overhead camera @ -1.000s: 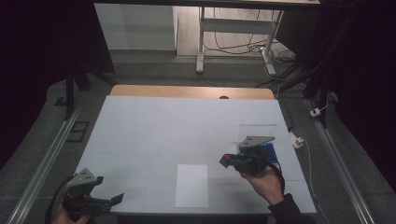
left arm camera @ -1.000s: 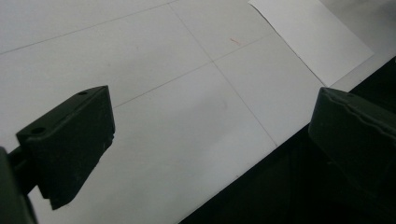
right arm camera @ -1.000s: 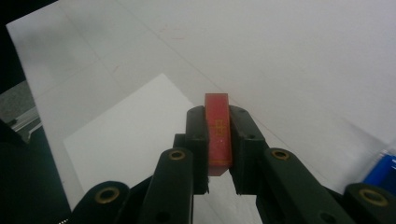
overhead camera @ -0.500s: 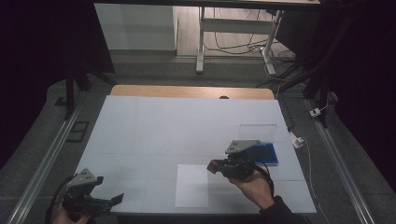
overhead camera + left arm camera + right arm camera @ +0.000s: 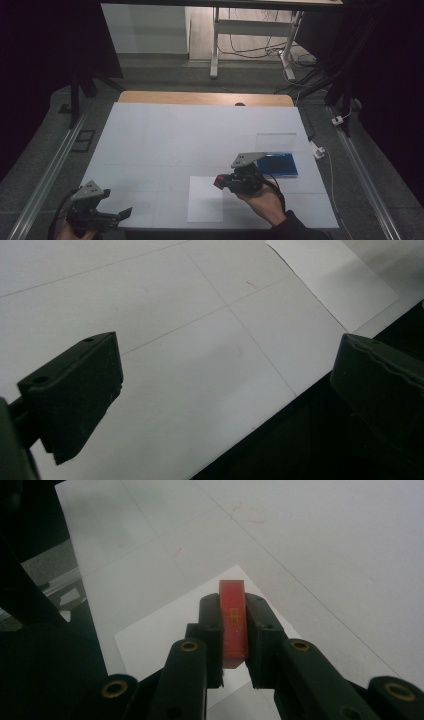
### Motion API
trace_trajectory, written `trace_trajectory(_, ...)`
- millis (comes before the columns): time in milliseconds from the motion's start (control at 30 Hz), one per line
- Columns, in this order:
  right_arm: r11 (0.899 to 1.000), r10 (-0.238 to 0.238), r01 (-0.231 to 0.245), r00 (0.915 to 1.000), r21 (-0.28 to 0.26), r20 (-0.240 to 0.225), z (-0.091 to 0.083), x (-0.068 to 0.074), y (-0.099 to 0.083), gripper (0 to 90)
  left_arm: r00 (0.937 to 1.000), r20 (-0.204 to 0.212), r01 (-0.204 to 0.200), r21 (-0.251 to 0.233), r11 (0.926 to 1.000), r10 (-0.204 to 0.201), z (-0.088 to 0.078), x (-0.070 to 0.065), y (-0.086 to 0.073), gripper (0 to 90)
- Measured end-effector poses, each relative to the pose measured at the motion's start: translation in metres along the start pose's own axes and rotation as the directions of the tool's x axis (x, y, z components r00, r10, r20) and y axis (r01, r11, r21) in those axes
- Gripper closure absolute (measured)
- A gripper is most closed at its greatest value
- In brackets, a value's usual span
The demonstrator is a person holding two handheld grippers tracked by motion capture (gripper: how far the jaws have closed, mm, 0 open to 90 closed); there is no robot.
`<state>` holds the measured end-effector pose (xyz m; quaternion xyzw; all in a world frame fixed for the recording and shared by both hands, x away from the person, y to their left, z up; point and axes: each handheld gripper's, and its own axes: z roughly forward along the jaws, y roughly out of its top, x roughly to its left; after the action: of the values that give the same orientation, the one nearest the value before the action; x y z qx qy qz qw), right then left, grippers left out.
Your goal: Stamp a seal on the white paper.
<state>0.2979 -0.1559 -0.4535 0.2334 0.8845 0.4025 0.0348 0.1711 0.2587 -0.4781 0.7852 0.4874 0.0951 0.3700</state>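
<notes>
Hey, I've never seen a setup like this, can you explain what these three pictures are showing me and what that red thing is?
A person sits at a white table with a hand-held two-jaw gripper in each hand. The high view looks down from above; the other two views come from cameras riding on the grippers. The right gripper is shut on a small red block, above a sheet of white paper. The left gripper is open and holds nothing, near the table's front edge. A blue pad and a clear lid lie to the right.
</notes>
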Motion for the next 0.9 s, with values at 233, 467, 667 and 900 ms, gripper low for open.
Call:
trace_trajectory(233, 0.999, -0.045, 0.045, 0.999, 0.03, -0.003, 0.012, 0.006, 0.0, 79.8, 1.0, 0.0, 0.0, 0.001, 1.0, 0.0, 0.0, 0.0, 0.0, 0.8)
trace_trajectory(467, 0.995, -0.085, 0.085, 0.9964, 0.057, -0.003, 0.025, 0.011, 0.0, 79.8, 1.0, 0.001, 0.001, 0.001, 1.0, -0.001, 0.0, 0.0, 0.0, 0.8)
trace_trajectory(667, 0.99, -0.116, 0.116, 0.9932, 0.078, -0.007, 0.035, 0.014, -0.001, 79.8, 1.0, 0.001, 0.0, 0.002, 1.0, 0.0, 0.0, 0.0, 0.0, 0.8)
trace_trajectory(900, 0.981, -0.159, 0.159, 0.9873, 0.108, -0.01, 0.048, 0.016, -0.005, 79.8, 1.0, 0.001, -0.001, 0.003, 1.0, 0.001, 0.0, 0.0, 0.0, 0.8)
